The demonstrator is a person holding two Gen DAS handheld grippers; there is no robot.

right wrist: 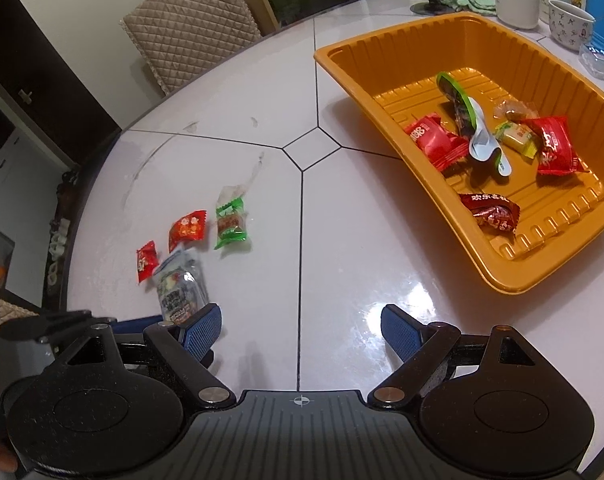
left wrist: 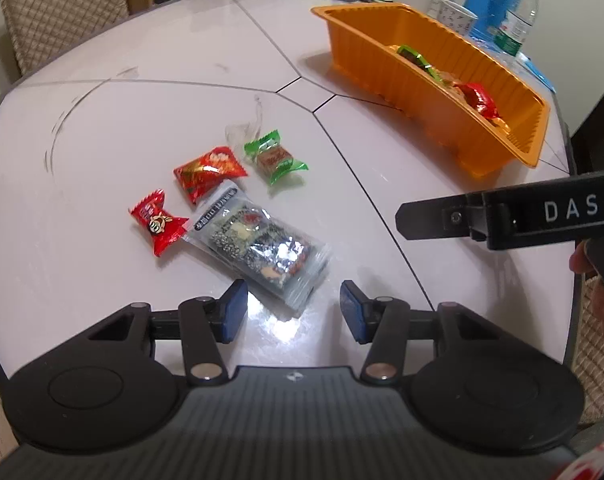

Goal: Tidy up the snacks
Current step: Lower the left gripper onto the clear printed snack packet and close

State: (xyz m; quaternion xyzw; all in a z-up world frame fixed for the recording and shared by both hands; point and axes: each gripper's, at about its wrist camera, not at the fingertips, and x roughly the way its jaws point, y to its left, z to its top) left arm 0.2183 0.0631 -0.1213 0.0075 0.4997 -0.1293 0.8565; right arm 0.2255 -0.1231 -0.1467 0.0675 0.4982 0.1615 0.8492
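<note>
Table edge, left: a small red candy (left wrist: 158, 222) is lying nearest the rounded left edge of the table (left wrist: 182, 48), with a red square packet (left wrist: 208, 172) just beside it, further in.
Silver packet: a longer silver snack packet (left wrist: 262, 246) is lying aslant, touching the small red candy and overlapping the red square packet's corner; its near end is reaching down between the left gripper's pads.
Left gripper: the left gripper (left wrist: 293, 312) is hanging low over the table, its jaws standing partly apart on either side of the silver packet's near end, not pressing on it.
Green candy: a green-wrapped candy (left wrist: 276, 158) is sitting just right of the red square packet, apart from it.
Right gripper: the right gripper (right wrist: 302, 334) is hovering over bare table right of the loose snacks, jaws standing wide apart and holding nothing.
Orange tray: the orange tray (right wrist: 385, 120) is standing toward the table's right edge, well apart from the four loose snacks, already holding several wrapped sweets.
Step in hand: the left gripper appears to be lining up to pick the silver packet.
Next move: it is calling for settling lower, pinching the thin slippery wrapper across its width, then lifting it over the tray's near wall.
</note>
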